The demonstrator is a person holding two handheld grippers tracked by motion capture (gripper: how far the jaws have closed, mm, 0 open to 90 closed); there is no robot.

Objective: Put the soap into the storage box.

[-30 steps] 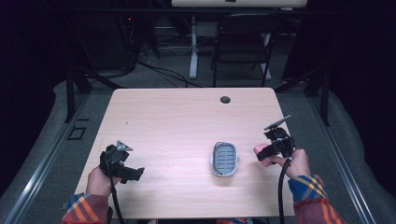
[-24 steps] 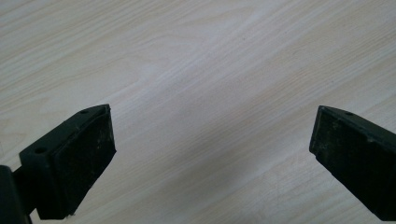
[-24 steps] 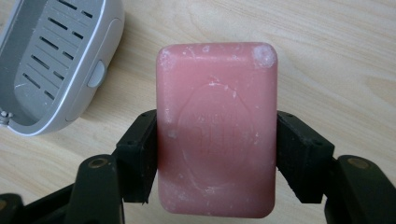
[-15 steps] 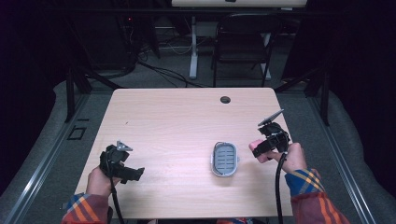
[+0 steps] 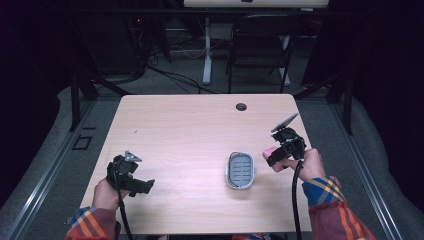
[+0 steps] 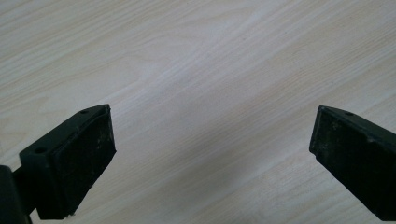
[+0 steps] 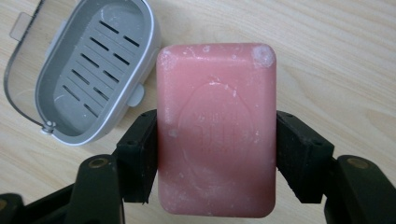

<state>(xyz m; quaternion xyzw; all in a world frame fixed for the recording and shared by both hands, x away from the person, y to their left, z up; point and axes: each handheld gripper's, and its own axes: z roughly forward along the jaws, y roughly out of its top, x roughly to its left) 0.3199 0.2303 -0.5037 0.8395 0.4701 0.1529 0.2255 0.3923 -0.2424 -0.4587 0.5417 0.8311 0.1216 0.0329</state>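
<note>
Jaws of the right gripper (image 7: pixel 215 154) pinch a pink soap bar (image 7: pixel 216 130) by its long sides, held above the table just beside the grey soap dish (image 7: pixel 88 70) — slick soap could squirt out. Left gripper (image 6: pixel 212 154) spread, empty.

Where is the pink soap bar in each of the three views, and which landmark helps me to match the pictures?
High view: the pink soap bar is at right, in the right gripper, beside the grey soap dish.
Left gripper view: it is not in this picture, which looks at the table.
Right gripper view: the bar is in the centre, clamped between the jaws.
Shared landmark: the soap dish.
</note>
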